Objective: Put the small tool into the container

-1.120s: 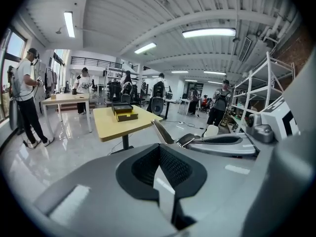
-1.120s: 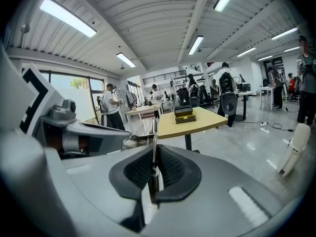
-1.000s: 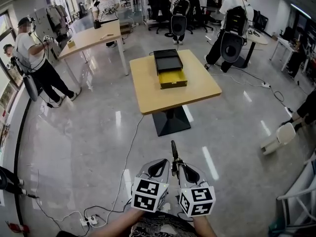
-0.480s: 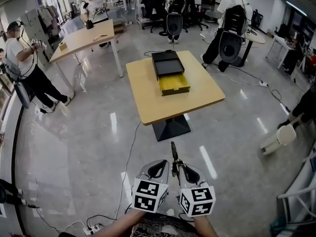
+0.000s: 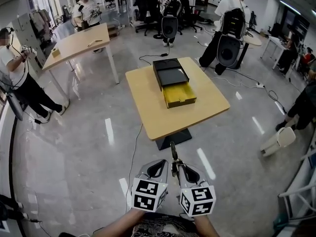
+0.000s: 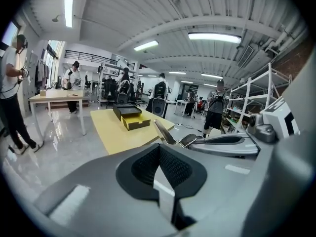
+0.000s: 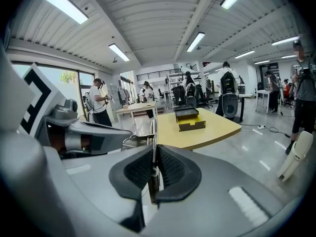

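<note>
1. Square yellow wooden table [image 5: 148,107] on a black pedestal, standing on the glossy grey floor [image 5: 84,147]: the landmark for all entries.
2. Left tongs [image 5: 157,168], grey with a square-marker cube, held low on the near side of the table and well apart from it. The pads are clenched together with nothing between them [image 6: 159,152].
3. Black box container with an open yellow drawer [image 5: 178,95], resting on the far half of the table, the drawer facing the near edge.
4. Small tool, a thin dark blade-like stick [image 5: 173,154], short of the table's near edge and well apart from the container. It points toward the table.
5. Right tongs [image 5: 189,174], just beside the left pair, clenched on the small tool [image 7: 154,130].
</note>
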The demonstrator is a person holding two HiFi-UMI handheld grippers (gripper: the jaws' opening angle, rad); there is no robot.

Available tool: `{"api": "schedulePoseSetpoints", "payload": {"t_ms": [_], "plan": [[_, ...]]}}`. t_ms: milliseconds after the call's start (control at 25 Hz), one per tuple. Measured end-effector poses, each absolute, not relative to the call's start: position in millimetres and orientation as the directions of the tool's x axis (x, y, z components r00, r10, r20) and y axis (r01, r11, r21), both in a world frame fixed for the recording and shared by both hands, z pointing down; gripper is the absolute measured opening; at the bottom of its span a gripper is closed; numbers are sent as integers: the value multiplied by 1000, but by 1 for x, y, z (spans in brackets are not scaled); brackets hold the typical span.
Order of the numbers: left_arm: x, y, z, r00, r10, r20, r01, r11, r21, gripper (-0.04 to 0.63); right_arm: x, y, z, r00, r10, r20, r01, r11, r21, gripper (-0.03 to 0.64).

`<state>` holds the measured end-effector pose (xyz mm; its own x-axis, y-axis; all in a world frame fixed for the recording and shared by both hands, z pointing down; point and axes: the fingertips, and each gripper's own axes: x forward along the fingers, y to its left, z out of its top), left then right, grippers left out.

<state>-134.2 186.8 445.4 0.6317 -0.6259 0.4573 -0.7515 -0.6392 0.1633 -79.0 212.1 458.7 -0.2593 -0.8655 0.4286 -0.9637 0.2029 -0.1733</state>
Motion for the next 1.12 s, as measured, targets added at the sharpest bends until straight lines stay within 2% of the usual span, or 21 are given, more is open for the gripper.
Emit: {"api": "schedulePoseSetpoints", "payload": {"t_ms": [320,440,680,920,1120], "plan": [[-224,95,450,667,-605,434,-724,-663,189,6,-171,123,463,-223,-872,436,-973,174,-150,9],[-236,76,452,679,-594,433,-715,-670,202,6,-184,103,463,-212,-873,438,-976,164,-144,9],[-206,20,429,680,-587,439,-712,-672,204,6,-154,46,440,-211,-871,443,-976,161,-150,9],[-188,-60,465,656,-605,452,-733,-653,191,6,-135,-35,475,-239,-868,436,-969,184,-165,9],[-114,-168,462,631,-621,466,-754,-631,180,6,-60,-144,472,-266,-861,433,-961,204,-185,9]]}}
